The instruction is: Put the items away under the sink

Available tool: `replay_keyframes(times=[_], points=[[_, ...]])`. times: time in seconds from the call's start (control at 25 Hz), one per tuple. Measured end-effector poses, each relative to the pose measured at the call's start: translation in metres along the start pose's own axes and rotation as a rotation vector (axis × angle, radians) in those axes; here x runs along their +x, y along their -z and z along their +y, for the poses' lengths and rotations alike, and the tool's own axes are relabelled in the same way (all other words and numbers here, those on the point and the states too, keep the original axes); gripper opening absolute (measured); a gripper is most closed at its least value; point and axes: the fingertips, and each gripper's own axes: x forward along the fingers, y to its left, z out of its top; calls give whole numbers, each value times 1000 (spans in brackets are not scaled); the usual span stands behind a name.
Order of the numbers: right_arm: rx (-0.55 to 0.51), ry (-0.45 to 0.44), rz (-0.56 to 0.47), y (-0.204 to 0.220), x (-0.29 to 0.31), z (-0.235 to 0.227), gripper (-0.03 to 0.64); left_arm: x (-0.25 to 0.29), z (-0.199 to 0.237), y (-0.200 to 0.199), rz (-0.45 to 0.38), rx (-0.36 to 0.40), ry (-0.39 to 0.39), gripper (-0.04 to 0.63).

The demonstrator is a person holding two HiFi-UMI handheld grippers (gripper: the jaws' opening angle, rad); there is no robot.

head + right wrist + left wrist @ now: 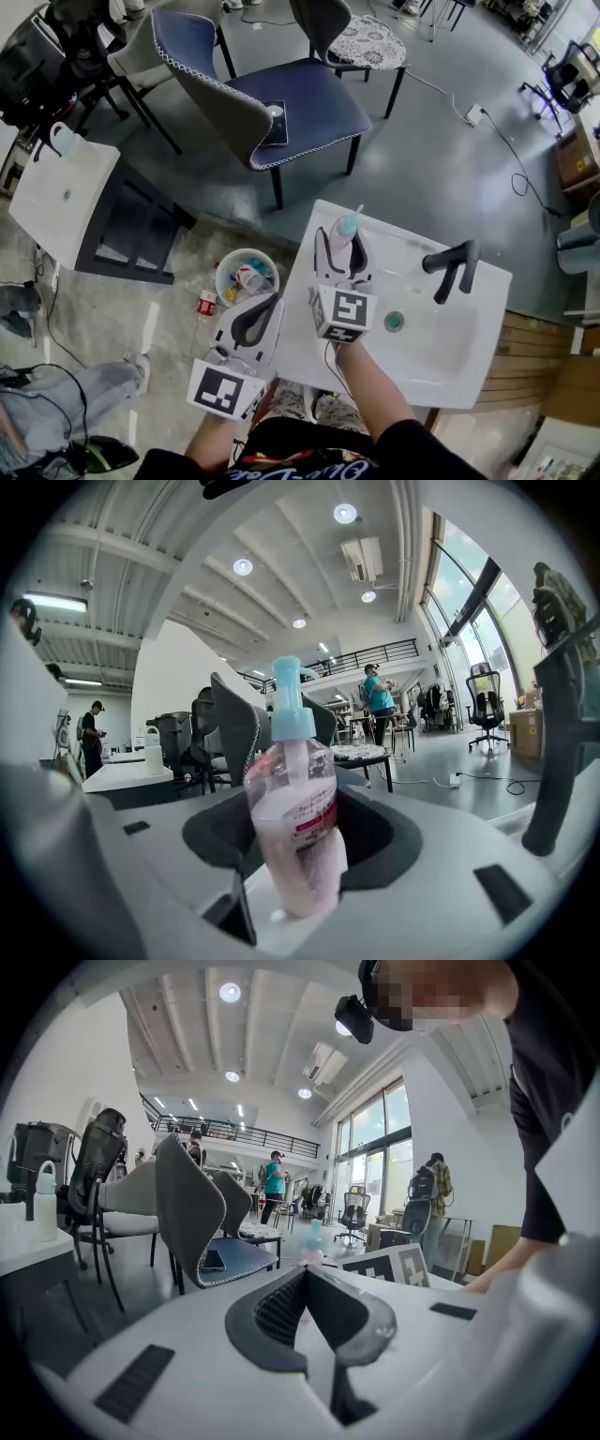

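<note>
On the sink [441,366]: pump bottle [292,799] stands upright, not yet stowed.
Right tool [341,246]: spread, straddling the bottle (no squeeze visible).
Left tool [305,1274]: pressed together, empty.
Remaining: grip, then stow below.

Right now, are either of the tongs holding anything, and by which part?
Nothing is held. The clear pink plastic pump bottle with a blue top stands ungripped between the open right tongs; the left tongs are shut and empty.

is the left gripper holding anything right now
No, the left gripper has its fingers closed tip to tip with nothing between them.
</note>
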Motion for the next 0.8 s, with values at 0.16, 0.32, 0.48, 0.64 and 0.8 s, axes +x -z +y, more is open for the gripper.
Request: replay_keyframes(times=[0.16, 0.32, 0.48, 0.64, 0.8], points=[[16, 0, 2, 0, -2, -1, 250, -3, 2, 1, -2, -12, -2, 6], [27, -11, 2, -2, -9, -5, 245, -3, -1, -1, -4, -13, -3, 6], [26, -21, -1, -3, -12, -5, 245, -3, -3, -1, -3, -12, 0, 6], [16, -28, -8, -5, -17, -6, 244, -3, -5, -2, 0, -10, 0, 6], [9, -47, -23, -9, -22, -7, 242, -3, -8, -3, -7, -4, 2, 6]])
